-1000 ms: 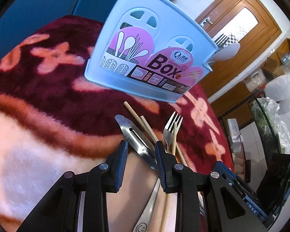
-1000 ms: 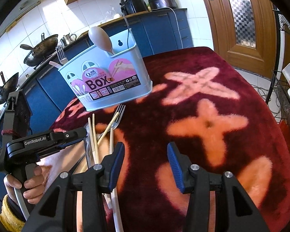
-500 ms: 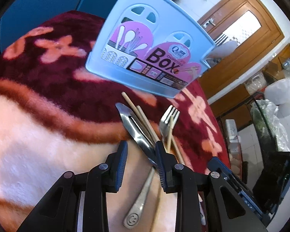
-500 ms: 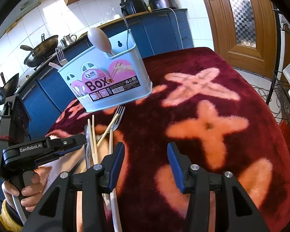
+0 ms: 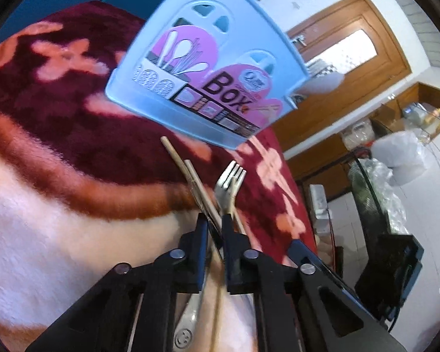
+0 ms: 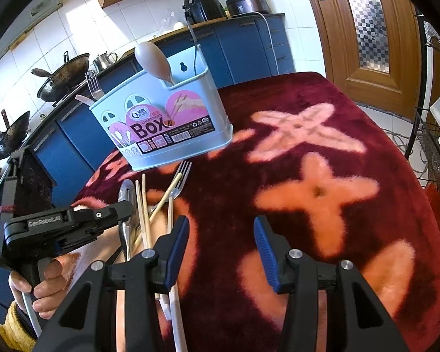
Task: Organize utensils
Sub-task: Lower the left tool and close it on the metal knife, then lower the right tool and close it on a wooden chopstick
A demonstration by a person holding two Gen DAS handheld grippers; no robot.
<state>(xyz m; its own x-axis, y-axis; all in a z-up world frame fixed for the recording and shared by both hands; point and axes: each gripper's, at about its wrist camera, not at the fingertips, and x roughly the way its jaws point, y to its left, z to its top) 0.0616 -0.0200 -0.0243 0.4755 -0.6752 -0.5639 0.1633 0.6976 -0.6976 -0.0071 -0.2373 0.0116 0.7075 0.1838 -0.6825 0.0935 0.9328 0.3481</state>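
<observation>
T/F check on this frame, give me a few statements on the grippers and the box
1. The right gripper is open with nothing between its fingers. True.
2. The utensil box lies tipped on its side. False: it stands upright on the blanket.
3. A spoon stands in the box. True.
4. The left gripper is wide open above the fork. False: its jaws have just been closing and are now narrow, with the table knife between them.

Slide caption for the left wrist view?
Left gripper closing on a steel knife among chopsticks, below the light-blue plastic utensil box.
</observation>
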